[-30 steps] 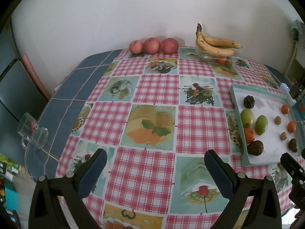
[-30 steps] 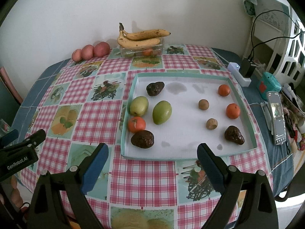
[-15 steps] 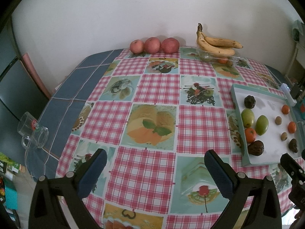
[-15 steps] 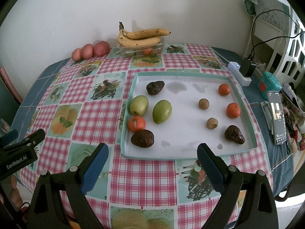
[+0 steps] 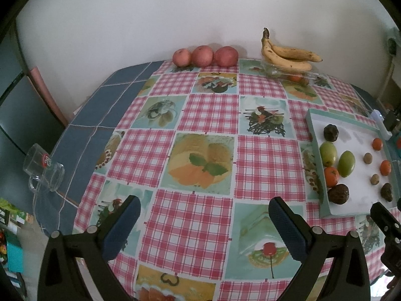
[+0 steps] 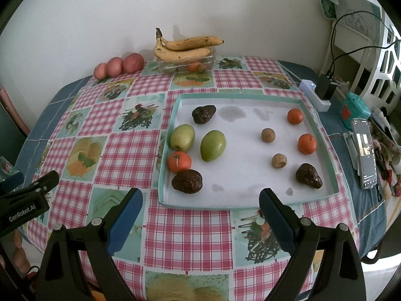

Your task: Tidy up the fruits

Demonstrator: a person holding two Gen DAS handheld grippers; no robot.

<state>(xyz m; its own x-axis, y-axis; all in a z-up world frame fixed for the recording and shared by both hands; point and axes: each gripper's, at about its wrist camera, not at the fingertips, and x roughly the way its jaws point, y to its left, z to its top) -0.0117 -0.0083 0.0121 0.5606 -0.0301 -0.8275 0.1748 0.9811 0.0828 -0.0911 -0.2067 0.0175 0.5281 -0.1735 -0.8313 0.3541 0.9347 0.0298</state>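
Checked tablecloth (image 6: 190,235) against white wall (image 6: 100,12)

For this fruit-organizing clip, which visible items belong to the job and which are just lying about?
Job: tray; three dark avocados; two green fruits; three oranges; two small brown fruits; bananas on a clear container; three red apples.

Lying about: glass mug, phone, power strip, teal box.

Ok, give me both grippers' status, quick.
Left gripper: open, holding nothing, above the tablecloth.
Right gripper: open, holding nothing, just short of the tray.
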